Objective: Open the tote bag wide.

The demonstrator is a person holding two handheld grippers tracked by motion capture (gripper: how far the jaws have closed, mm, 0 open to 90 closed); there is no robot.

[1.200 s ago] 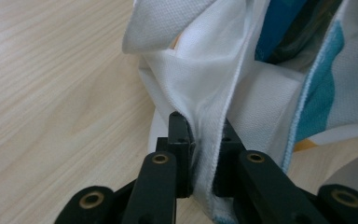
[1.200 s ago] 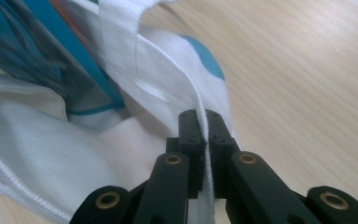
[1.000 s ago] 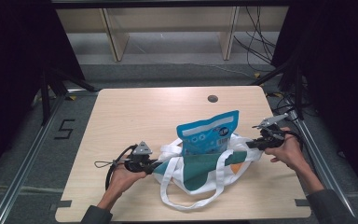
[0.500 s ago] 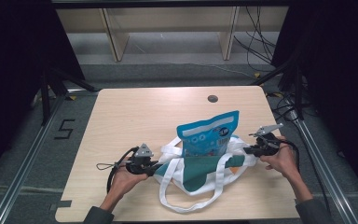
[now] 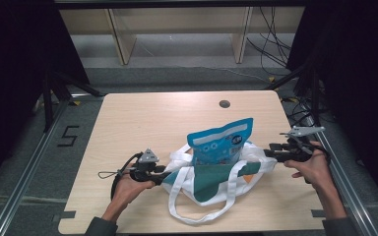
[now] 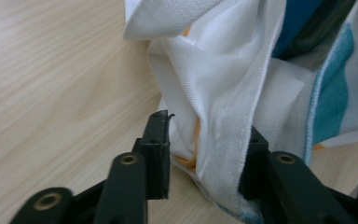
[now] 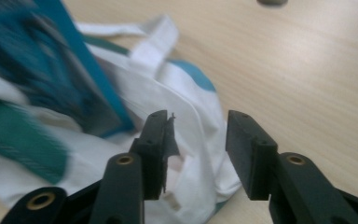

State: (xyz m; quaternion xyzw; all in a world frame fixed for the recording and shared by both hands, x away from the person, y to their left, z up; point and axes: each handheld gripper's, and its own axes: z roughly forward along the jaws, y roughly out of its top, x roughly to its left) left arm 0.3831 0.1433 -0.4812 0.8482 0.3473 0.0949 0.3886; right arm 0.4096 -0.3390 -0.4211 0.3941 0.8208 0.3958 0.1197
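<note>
White-and-teal cloth tote bag (image 5: 211, 179), blue snack pouch (image 5: 220, 142) upright inside, frame centre; left gripper (image 6: 205, 154) and right gripper (image 7: 196, 149) jaws just opening, fabric loose between them.

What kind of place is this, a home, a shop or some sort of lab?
Most likely a lab recording bench: a bare wooden table inside a dark metal frame, loose cables on the floor behind, and a number marked on the floor beside it.

Wooden table (image 5: 142, 123); dark round grommet (image 5: 224, 103); shelving (image 5: 177, 24) behind.
</note>
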